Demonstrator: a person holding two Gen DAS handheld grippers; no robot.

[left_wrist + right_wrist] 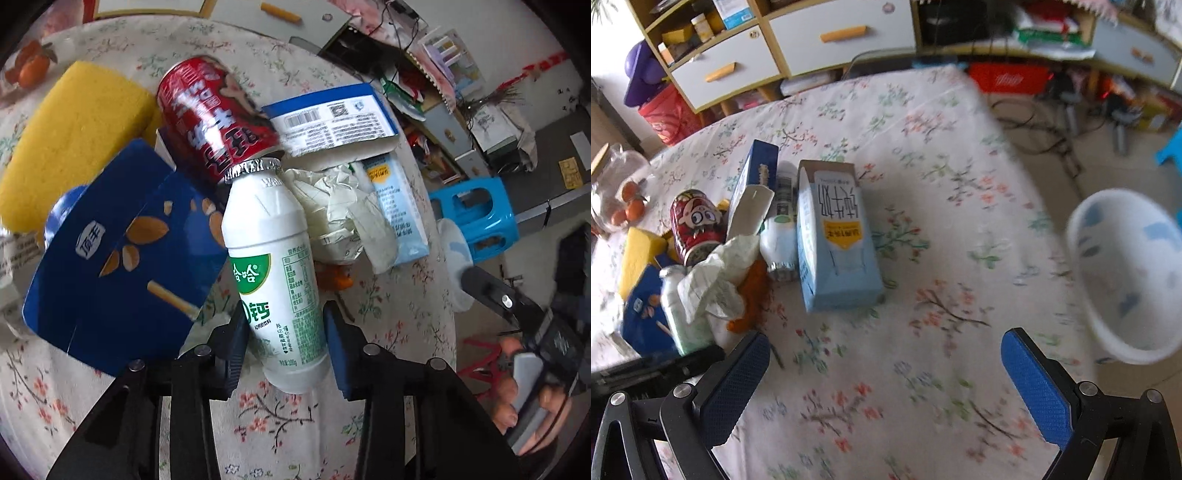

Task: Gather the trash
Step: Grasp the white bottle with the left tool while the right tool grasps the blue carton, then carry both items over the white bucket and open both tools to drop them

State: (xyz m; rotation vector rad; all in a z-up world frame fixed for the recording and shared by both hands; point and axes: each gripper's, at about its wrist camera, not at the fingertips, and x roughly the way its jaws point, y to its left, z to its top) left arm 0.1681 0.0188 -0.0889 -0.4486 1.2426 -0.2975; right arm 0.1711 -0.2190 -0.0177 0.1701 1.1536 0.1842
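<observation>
Left tongs [286,345] bracket the lower body of the white yogurt-drink bottle [275,266], which lies on the floral desk [399,317] in the trash pile with its foil cap touching the red can [218,122] and the blue snack box [122,254] just beside it; a sliver of gap shows on the right pad [338,354], so I judge the grip not yet made. Right tongs [886,376] stand wide apart over bare cloth, holding nothing, with the white basin [1126,273] off the desk edge. To do this well: square the pads on the bottle's straight wall, clamp fully, then lift straight up clear of the can and crumpled paper [332,206].
</observation>
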